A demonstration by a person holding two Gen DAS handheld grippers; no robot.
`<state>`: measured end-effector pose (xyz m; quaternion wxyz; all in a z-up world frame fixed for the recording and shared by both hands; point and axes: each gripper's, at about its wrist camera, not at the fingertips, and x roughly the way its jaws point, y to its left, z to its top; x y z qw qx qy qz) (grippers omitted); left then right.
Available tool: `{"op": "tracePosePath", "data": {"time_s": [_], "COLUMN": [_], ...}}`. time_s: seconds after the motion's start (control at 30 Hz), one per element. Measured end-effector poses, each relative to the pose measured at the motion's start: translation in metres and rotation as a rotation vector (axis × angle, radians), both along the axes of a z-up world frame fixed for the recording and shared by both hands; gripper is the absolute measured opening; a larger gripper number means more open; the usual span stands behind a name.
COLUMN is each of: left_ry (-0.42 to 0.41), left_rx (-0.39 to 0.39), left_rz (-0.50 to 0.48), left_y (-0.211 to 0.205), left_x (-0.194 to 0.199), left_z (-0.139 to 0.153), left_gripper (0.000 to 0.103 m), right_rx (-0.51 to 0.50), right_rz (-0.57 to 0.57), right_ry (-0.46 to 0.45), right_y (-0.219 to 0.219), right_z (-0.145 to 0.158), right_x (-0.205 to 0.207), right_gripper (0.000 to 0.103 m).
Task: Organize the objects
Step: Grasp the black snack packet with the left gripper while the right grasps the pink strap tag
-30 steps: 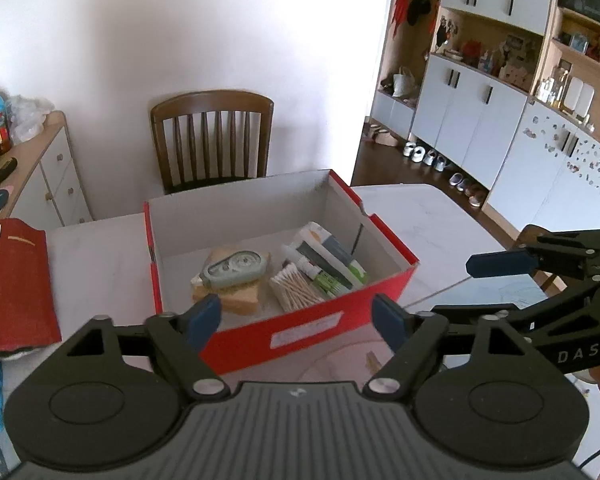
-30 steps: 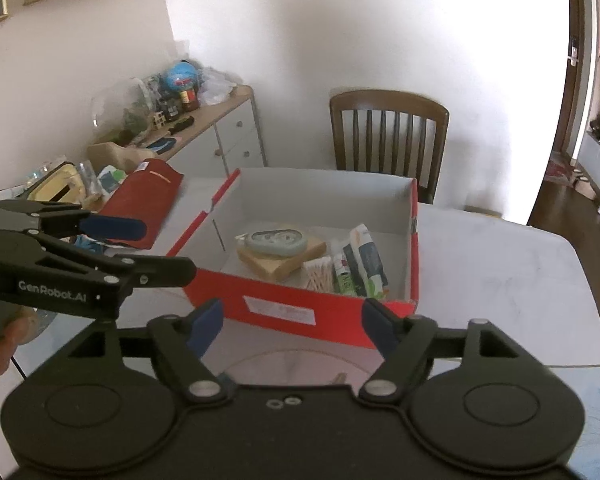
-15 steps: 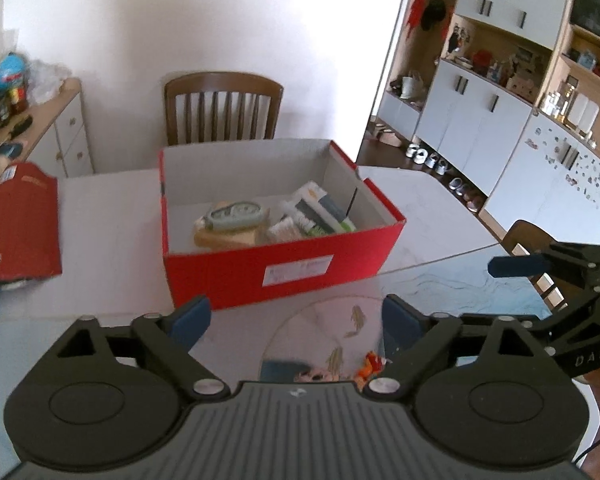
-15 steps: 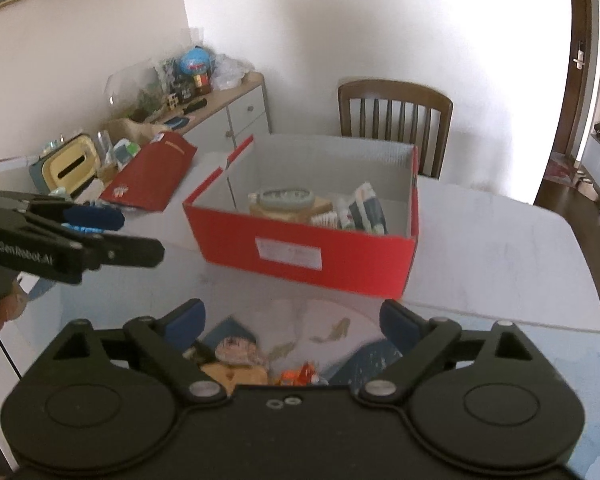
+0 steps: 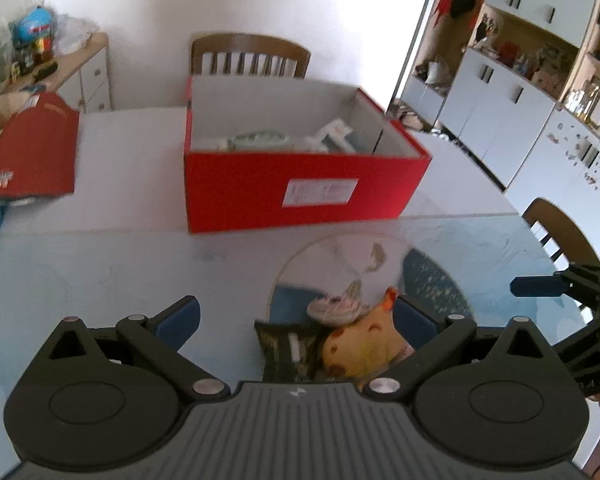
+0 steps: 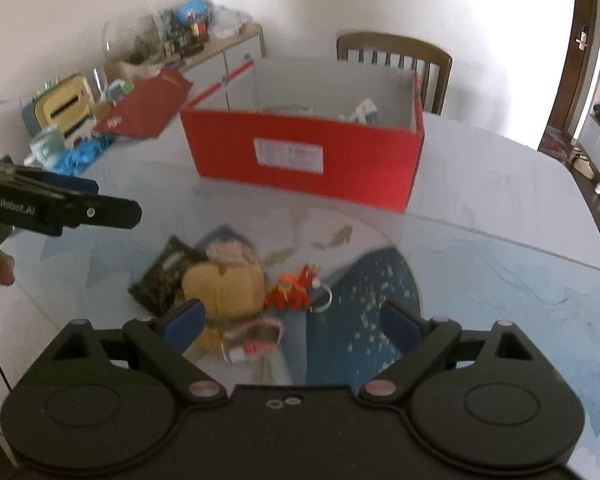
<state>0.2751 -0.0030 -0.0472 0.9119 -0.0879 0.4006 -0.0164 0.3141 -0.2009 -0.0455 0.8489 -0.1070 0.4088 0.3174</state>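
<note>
Red box (image 5: 300, 196) now farther; both grippers lower, apparently over yellow plush (image 6: 224, 284).

There was one red box (image 6: 300, 156) in the middle of the frame and one red lid (image 6: 144, 110) at the upper left. Lower down lay one yellow soft toy (image 6: 224, 284), one small orange toy (image 6: 294, 290) and one dark packet (image 6: 162, 280). There were two wooden chairs (image 5: 250, 54) (image 5: 556, 232).
</note>
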Motion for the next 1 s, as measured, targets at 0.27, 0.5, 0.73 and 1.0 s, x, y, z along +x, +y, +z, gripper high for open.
{"op": "tracePosePath", "data": {"time_s": [0.27, 0.5, 0.73, 1.0], "left_ry": [0.088, 0.117, 0.137, 0.167], "left_rx": [0.082, 0.095, 0.132, 0.172], "left_rz": [0.017, 0.048, 0.016, 0.007], "left_y": [-0.003, -0.002, -0.007, -0.008], "left_x": [-0.003, 0.005, 0.014, 0.026], "left_z": [-0.046, -0.066, -0.081, -0.093], "left_gripper": [0.103, 0.103, 0.103, 0.103], "right_rx": [-0.079, -0.129, -0.153, -0.172], "right_rz": [0.02, 0.061, 0.078, 0.093], "right_ry": [0.018, 0.021, 0.028, 0.036], "right_y": [0.005, 0.014, 0.021, 0.027], "right_z": [-0.032, -0.048, -0.058, -0.067], "right_x": [-0.007, -0.013, -0.01, -0.007], "right_gripper": [0.091, 0.088, 0.085, 0.077]}}
